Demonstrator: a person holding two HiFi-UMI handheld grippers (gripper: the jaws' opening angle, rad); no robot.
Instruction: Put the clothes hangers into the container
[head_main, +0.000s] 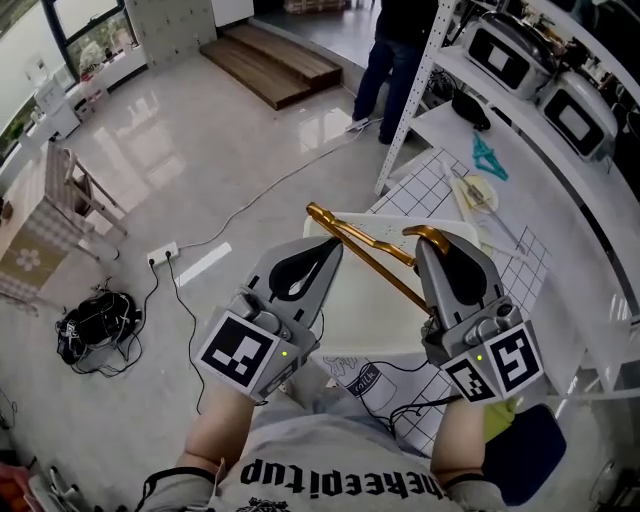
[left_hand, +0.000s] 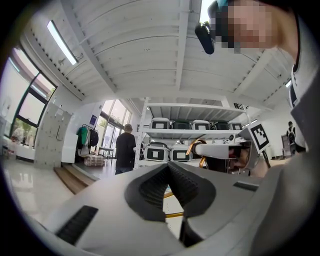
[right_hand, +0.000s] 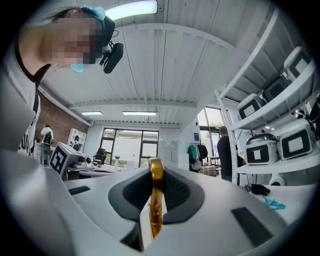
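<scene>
A gold clothes hanger (head_main: 365, 255) slants over a white container (head_main: 365, 315) on the table, its hook (head_main: 432, 236) curling at the right gripper's tips. My right gripper (head_main: 432, 245) is shut on this hanger; in the right gripper view the gold metal (right_hand: 156, 200) stands pinched between the dark pads. My left gripper (head_main: 333, 247) hangs just left of the hanger over the container's left edge, shut with nothing in it. The left gripper view shows its pads (left_hand: 167, 167) meeting and the right gripper (left_hand: 225, 150) beyond. A teal hanger (head_main: 488, 157) lies farther back on the table.
A grid mat (head_main: 420, 195) covers the table beyond the container. White shelving with rice cookers (head_main: 505, 55) runs along the right. A person (head_main: 400, 50) stands at the back. On the floor to the left lie a power strip (head_main: 162, 253) and a cable bundle (head_main: 95, 330).
</scene>
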